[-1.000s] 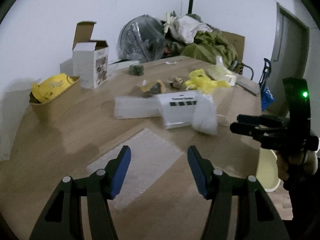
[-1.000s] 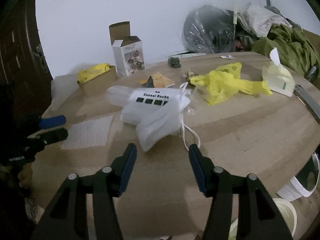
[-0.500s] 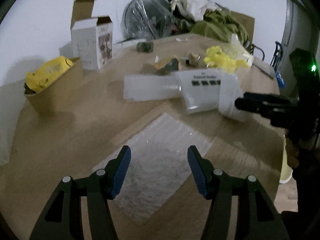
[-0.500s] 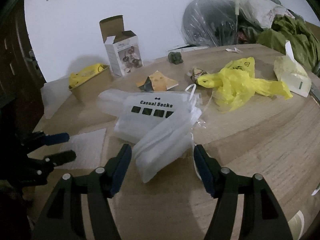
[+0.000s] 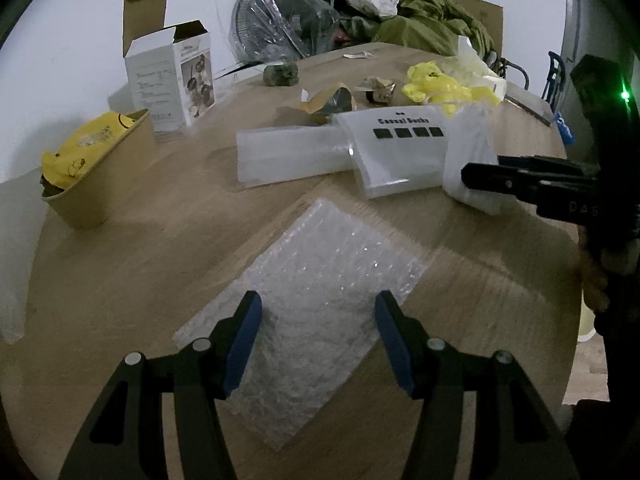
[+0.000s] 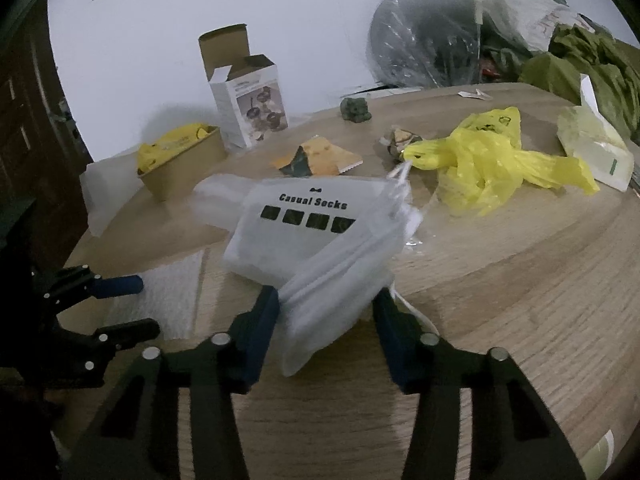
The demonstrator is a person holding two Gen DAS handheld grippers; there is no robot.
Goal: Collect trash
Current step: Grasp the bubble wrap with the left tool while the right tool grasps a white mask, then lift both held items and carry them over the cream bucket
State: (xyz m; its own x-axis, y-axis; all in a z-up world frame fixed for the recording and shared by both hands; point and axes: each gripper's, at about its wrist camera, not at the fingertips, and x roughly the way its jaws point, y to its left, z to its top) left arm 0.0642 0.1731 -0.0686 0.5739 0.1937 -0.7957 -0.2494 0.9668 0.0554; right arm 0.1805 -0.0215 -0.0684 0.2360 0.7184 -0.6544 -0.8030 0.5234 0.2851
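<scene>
A flat sheet of bubble wrap [image 5: 312, 304] lies on the wooden table [image 5: 140, 240]. My left gripper [image 5: 318, 336] is open, its fingers straddling the sheet's near part. A white drawstring bag [image 6: 332, 296] lies partly on a "Casual Socks" packet [image 6: 308, 224]. My right gripper [image 6: 326, 324] is open, its blue pads on either side of the bag's near end. A clear plastic sleeve [image 5: 288, 156] lies left of the packet. A yellow plastic bag [image 6: 488, 164] lies further back.
A paper bowl with a yellow wrapper [image 5: 96, 176] and an open white carton [image 5: 172, 80] stand at the left. Small wrappers [image 6: 320, 158], a crumpled ball [image 6: 354, 110] and a pale green bag [image 6: 596, 152] lie behind. Bags and green cloth [image 5: 420, 28] pile at the far edge.
Both grippers have moved forward and down. The left now straddles the bubble wrap; the right now has the white bag between its open fingers.
</scene>
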